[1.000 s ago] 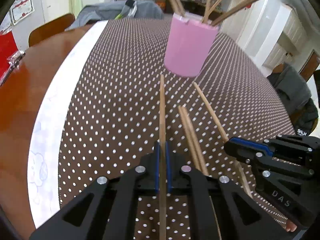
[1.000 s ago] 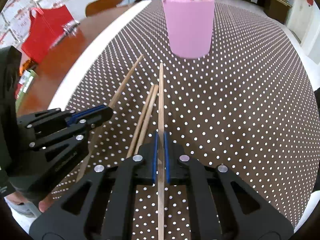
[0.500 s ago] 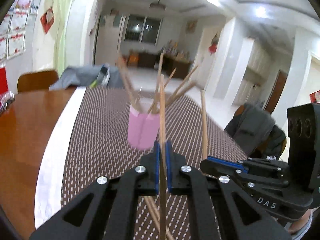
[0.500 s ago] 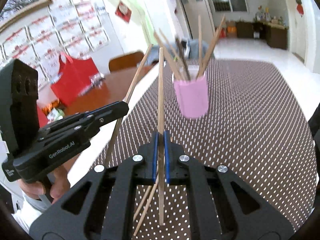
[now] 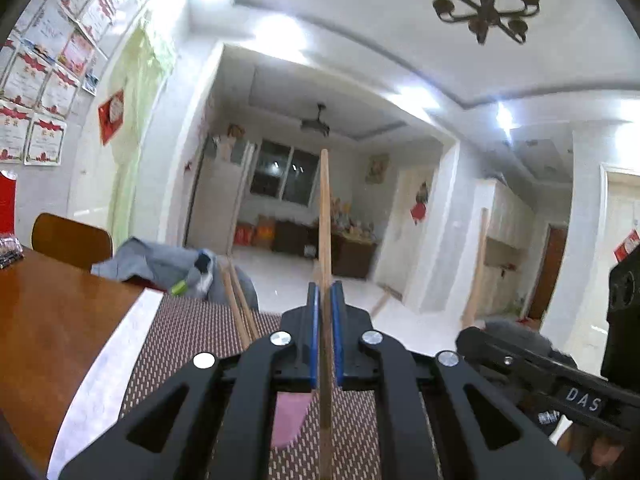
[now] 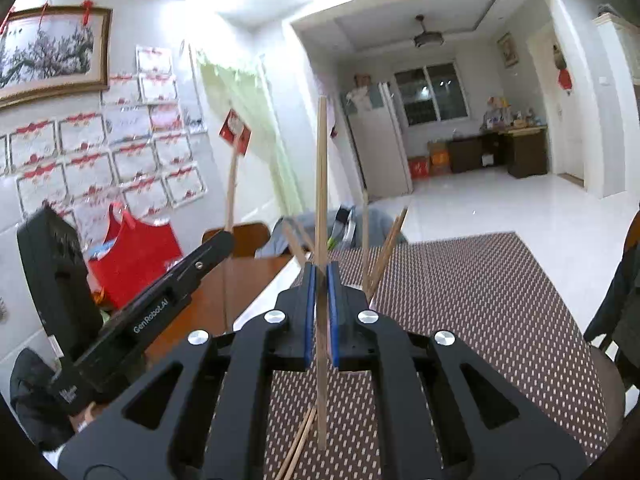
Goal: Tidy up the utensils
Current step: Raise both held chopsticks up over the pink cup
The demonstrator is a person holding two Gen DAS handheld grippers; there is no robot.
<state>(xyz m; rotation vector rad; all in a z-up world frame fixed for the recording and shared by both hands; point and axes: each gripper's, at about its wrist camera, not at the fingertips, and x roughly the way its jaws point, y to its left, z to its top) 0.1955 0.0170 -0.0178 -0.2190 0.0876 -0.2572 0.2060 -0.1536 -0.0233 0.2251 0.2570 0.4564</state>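
Chopsticks are thin, stiff, light wooden rods, smooth enough to pivot or slide in a narrow pinch. Left gripper point(image 5: 325, 312) is clenched on one chopstick point(image 5: 325, 216), which stands nearly upright and points to 12 o'clock. Right gripper point(image 6: 320, 280) likewise pinches a second stick point(image 6: 321, 184), also upright. Both are held near the lower third, so the long top end can swing; a hold closer to the middle would probably steady them. Pink cup point(image 5: 289, 420) shows only as a patch below the left jaws, on the dotted mat point(image 5: 188, 332). Loose sticks point(image 6: 300, 444) lie on the mat at 6 o'clock in the right view. Being so light, the sticks probably need only a gentle squeeze.
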